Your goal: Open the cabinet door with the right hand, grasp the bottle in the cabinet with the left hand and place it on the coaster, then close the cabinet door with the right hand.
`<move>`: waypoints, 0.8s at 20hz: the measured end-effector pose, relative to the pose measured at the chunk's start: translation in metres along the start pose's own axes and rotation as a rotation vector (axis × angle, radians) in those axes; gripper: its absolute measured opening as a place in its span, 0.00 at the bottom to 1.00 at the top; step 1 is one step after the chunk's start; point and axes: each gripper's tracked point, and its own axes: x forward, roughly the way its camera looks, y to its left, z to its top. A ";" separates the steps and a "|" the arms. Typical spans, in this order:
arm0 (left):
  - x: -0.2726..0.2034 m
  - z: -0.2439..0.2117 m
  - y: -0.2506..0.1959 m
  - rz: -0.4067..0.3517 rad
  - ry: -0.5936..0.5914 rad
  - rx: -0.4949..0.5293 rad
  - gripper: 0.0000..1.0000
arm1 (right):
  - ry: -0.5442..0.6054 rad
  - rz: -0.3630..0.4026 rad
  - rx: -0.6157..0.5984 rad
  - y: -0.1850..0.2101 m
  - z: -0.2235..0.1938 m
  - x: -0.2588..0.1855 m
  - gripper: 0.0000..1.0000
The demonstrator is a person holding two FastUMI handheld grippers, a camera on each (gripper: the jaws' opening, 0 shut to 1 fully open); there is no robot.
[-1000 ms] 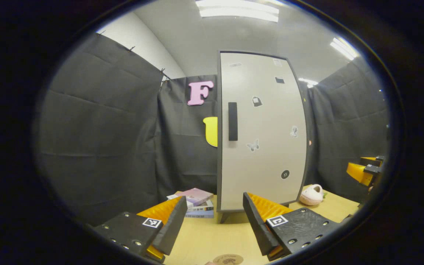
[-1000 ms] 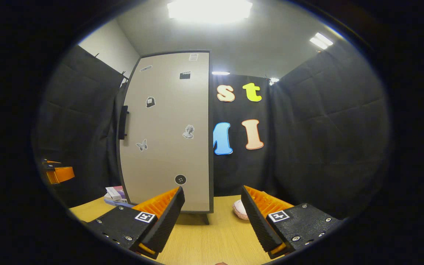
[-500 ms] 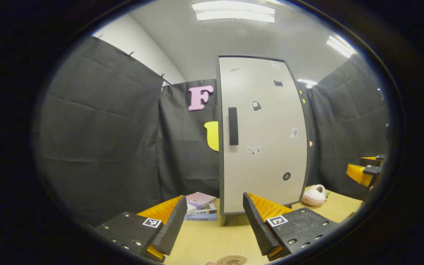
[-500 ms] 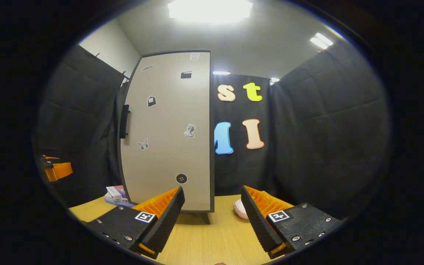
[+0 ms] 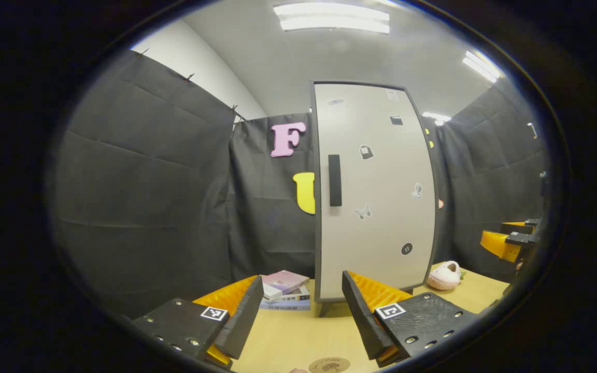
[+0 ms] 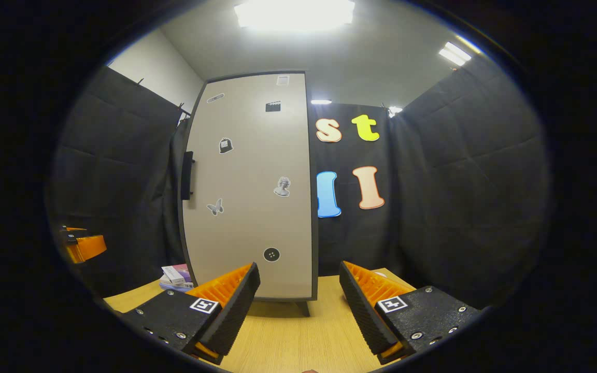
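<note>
A tall pale cabinet (image 5: 376, 191) with stickers stands on the wooden table, its door shut; a dark vertical handle (image 5: 334, 180) sits near the door's left edge. In the right gripper view the cabinet (image 6: 252, 191) stands ahead left, its handle (image 6: 187, 175) seen edge-on. A round brown coaster (image 5: 328, 364) lies on the table just below my left gripper (image 5: 298, 311), which is open and empty. My right gripper (image 6: 298, 305) is open and empty too, some way short of the cabinet. Each gripper shows at the edge of the other's view: the right one (image 5: 508, 241), the left one (image 6: 82, 244).
A stack of books (image 5: 284, 290) lies left of the cabinet's foot, also seen as books (image 6: 175, 275) in the right gripper view. A pink plush slipper (image 5: 444, 275) rests on the table to the cabinet's right. Black cloth walls close in on all sides.
Both views have shifted slightly: the cabinet has drifted right in each. The slipper between the right gripper's fingers has slid out of sight. Both grippers have stayed open.
</note>
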 end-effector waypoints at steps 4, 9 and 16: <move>-0.016 0.004 0.032 0.056 -0.004 0.014 0.83 | -0.013 0.056 0.013 0.031 0.017 0.019 0.95; -0.040 0.005 0.078 0.139 -0.003 0.031 0.92 | -0.056 0.149 0.030 0.080 0.044 0.048 0.95; -0.075 0.003 0.135 0.248 0.007 0.058 0.87 | -0.075 0.209 0.052 0.138 0.070 0.088 0.95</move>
